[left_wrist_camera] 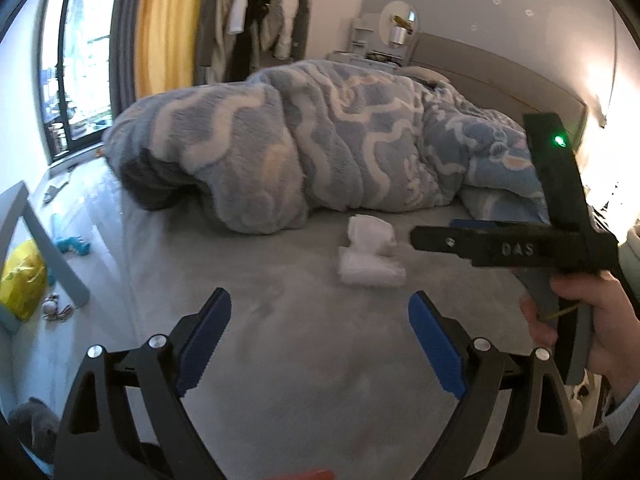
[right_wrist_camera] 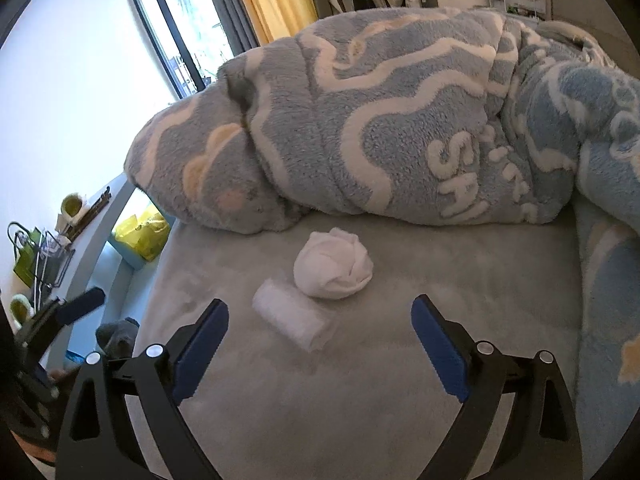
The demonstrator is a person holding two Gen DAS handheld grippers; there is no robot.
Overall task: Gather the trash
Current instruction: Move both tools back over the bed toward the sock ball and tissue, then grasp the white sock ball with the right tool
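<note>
Two pieces of white tissue lie on the grey bed sheet [right_wrist_camera: 360,380]: a crumpled ball [right_wrist_camera: 333,264] and a rolled wad [right_wrist_camera: 294,320] just in front of it. Both also show in the left wrist view, the ball [left_wrist_camera: 370,230] behind the wad [left_wrist_camera: 370,268]. My right gripper [right_wrist_camera: 320,320] is open and empty, just short of the wad. In the left wrist view it [left_wrist_camera: 440,236] comes in from the right, close to the tissues. My left gripper [left_wrist_camera: 320,312] is open and empty, over the sheet short of the tissues.
A bunched blue-and-white fleece blanket [right_wrist_camera: 380,120] lies across the bed behind the tissues. A bin with a yellow bag [right_wrist_camera: 140,236] stands on the floor left of the bed, and it shows in the left wrist view [left_wrist_camera: 20,280]. A grey table [right_wrist_camera: 92,240] stands beside it.
</note>
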